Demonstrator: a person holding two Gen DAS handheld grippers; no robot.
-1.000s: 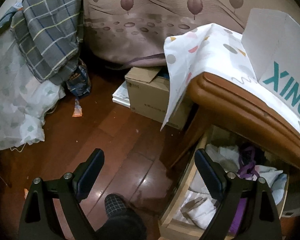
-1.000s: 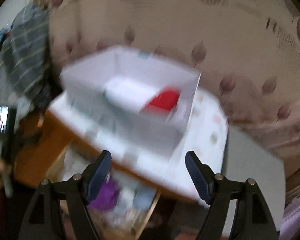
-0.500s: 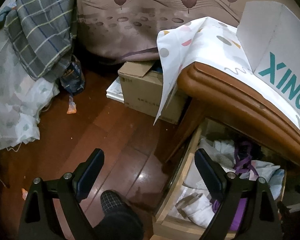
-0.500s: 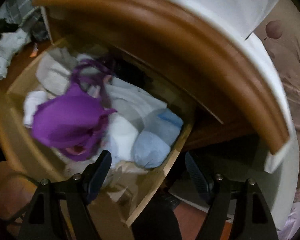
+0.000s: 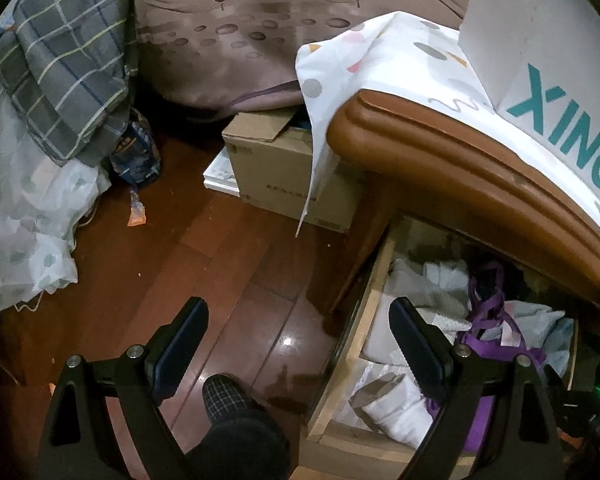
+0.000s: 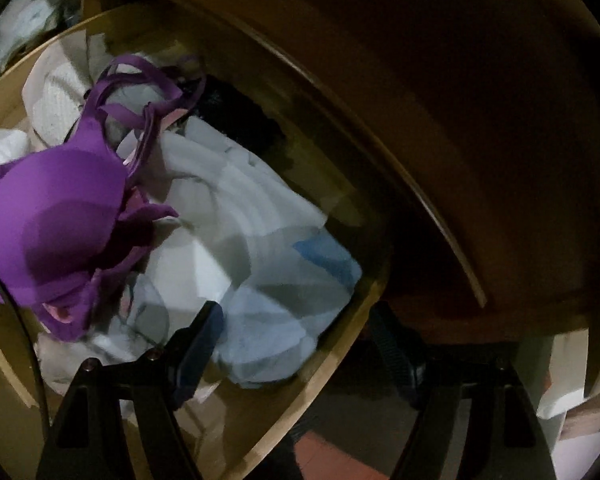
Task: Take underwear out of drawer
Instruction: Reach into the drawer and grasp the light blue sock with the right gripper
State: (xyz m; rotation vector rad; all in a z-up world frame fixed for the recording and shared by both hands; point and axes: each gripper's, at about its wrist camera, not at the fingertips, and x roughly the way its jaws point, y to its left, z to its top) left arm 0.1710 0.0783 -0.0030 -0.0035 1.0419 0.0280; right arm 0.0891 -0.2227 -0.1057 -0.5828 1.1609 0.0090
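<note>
I am holding my right gripper (image 6: 296,332) spread and empty over the near corner of the open drawer (image 6: 336,356), one finger above the pale blue folded underwear (image 6: 268,312), the other outside the drawer's wall. A purple bra (image 6: 60,220) is lying to the left of those jaws, its straps tangling up and away. My left gripper (image 5: 298,332) is hanging spread and empty over the floor (image 5: 172,248), the drawer off to its right. I am judging that closing here risks pinching the wall, or snagging a strap and dragging the bra along.
</note>
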